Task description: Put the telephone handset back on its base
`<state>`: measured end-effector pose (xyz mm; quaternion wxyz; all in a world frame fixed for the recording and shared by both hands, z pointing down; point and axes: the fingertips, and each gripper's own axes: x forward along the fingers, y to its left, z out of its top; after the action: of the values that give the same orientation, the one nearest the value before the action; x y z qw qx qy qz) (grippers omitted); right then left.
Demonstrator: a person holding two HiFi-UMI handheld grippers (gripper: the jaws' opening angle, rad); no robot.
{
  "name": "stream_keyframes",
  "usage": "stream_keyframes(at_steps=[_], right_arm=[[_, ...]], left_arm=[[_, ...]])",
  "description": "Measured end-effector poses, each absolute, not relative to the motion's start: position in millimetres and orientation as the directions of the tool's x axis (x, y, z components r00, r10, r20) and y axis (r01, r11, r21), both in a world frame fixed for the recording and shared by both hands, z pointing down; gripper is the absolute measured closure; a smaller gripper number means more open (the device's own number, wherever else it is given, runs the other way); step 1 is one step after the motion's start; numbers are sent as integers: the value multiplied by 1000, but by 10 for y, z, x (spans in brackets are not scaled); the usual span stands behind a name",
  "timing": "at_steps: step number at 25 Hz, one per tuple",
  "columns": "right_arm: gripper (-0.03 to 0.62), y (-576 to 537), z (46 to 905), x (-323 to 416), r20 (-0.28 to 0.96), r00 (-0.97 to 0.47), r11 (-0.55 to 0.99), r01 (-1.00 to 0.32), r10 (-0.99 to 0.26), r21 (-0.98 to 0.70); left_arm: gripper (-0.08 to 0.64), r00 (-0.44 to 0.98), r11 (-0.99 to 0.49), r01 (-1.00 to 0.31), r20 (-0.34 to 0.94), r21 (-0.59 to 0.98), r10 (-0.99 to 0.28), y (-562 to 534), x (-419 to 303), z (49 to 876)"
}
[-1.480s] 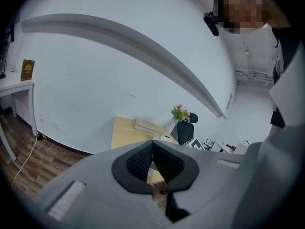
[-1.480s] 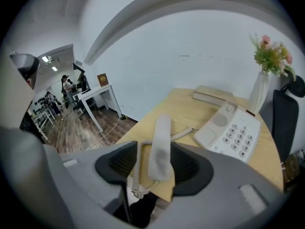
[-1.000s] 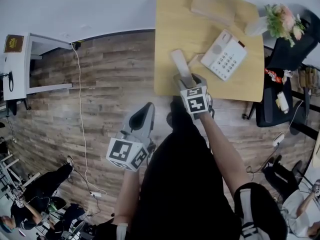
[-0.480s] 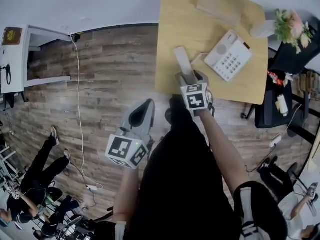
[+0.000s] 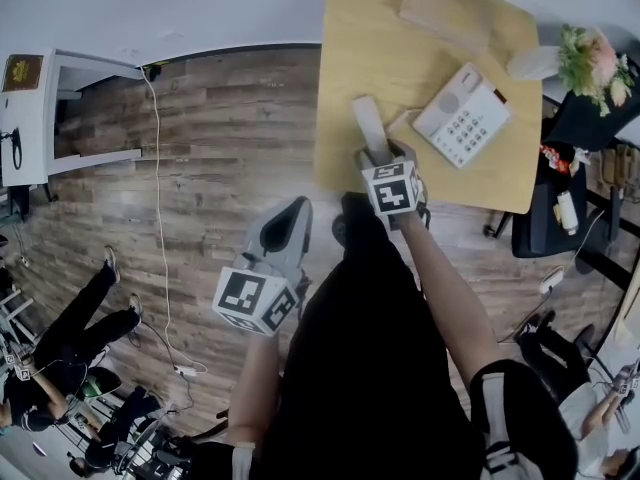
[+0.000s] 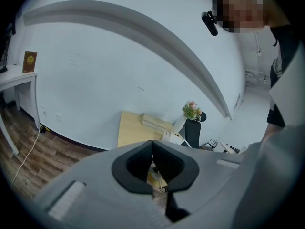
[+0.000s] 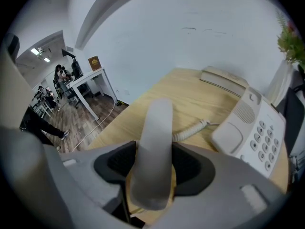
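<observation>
Pale wood makes up the bench (image 5: 345,78), and on its right half sits the white telephone base (image 5: 462,116), keypad up and turned at an angle. The handset (image 5: 367,126) is off the base, held in the air over the bench's near left part, to the left of the base and clear of it. The right gripper (image 5: 380,154) grips it by its lower end; in the right gripper view the dark fingers (image 7: 191,166) press on both sides of the grey-white handset (image 7: 153,147), which stands up between them and leans a little away from the camera. A coiled cord (image 7: 190,130) lies on the bench from behind the handset toward the base (image 7: 255,135). The left gripper (image 5: 290,220) hangs lower and to the left, over the plank floor (image 5: 220,148) and well apart from the bench; in its own view its fingers (image 6: 137,163) are pressed together at the tips with nothing between them. At the bench's far edge lies a flat tan box (image 5: 455,10), and at the far right corner a white vase (image 5: 535,63) holds pink and green flowers (image 5: 590,56). A black chair (image 5: 548,203) stands just beside the bench on the right. A white cable (image 5: 160,198) trails across the floor on the left.
</observation>
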<state>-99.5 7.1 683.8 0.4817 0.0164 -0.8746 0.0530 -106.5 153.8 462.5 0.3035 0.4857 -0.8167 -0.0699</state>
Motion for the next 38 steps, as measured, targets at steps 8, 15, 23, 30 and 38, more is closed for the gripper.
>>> stream_keyframes(at_steps=[8, 15, 23, 30, 38], right_arm=[[364, 59, 6871, -988, 853, -521, 990, -125, -3, -72], [364, 20, 6855, -998, 851, -524, 987, -126, 24, -105], [365, 4, 6735, -1008, 840, -538, 979, -121, 76, -166], [367, -60, 6523, -1126, 815, -569, 973, -110, 106, -203], [367, -202, 6390, -1202, 793, -601, 966, -128, 103, -223]], left_arm=[[549, -359, 531, -743, 426, 408, -830, 1501, -1203, 4610], [551, -354, 520, -751, 418, 406, -837, 1356, -1287, 4561], [549, -349, 506, -766, 403, 397, -846, 1168, -1385, 4451], [551, -362, 506, -773, 389, 383, -847, 1040, -1500, 4315], [549, -362, 494, -788, 373, 366, -854, 827, -1587, 4190]])
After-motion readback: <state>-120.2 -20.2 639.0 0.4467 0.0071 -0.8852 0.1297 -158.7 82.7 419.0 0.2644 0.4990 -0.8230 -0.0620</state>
